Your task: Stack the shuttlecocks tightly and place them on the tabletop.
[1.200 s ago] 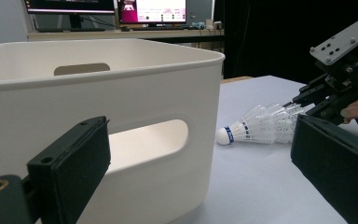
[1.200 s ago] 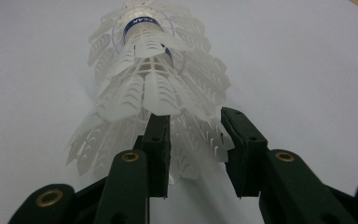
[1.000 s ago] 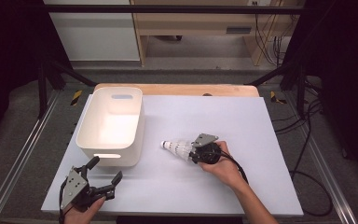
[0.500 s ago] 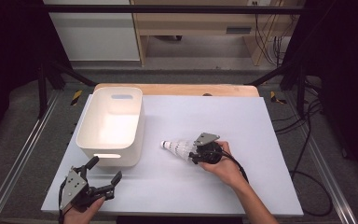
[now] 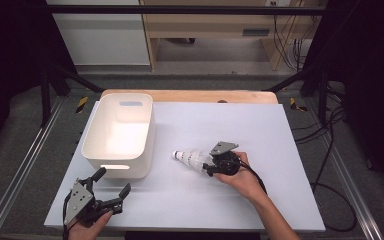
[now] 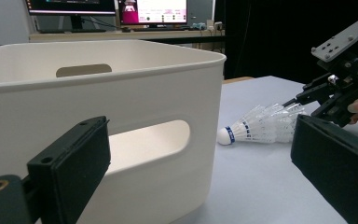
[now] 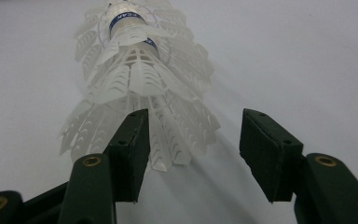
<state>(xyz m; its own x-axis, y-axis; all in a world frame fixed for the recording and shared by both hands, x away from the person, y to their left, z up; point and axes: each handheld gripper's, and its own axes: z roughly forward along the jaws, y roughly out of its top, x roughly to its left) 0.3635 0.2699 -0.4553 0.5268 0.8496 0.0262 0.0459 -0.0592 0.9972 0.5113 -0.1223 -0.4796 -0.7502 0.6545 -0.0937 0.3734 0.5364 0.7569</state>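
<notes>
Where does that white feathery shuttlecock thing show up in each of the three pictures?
High view: the shuttlecock stack lies mid-table, right of the white bin.
Left gripper view: it lies right of centre, past the bin's corner.
Right gripper view: top centre, skirt reaching between the black jaws.
Shared landmark: the pale table sheet.

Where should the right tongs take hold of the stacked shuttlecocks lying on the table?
Probably on the feather skirt's wide end, from the right as the high view shows it. The shuttlecocks lie flat with the cork pointing toward the tub, and the skirt opens toward the right tongs, already open there.
</notes>
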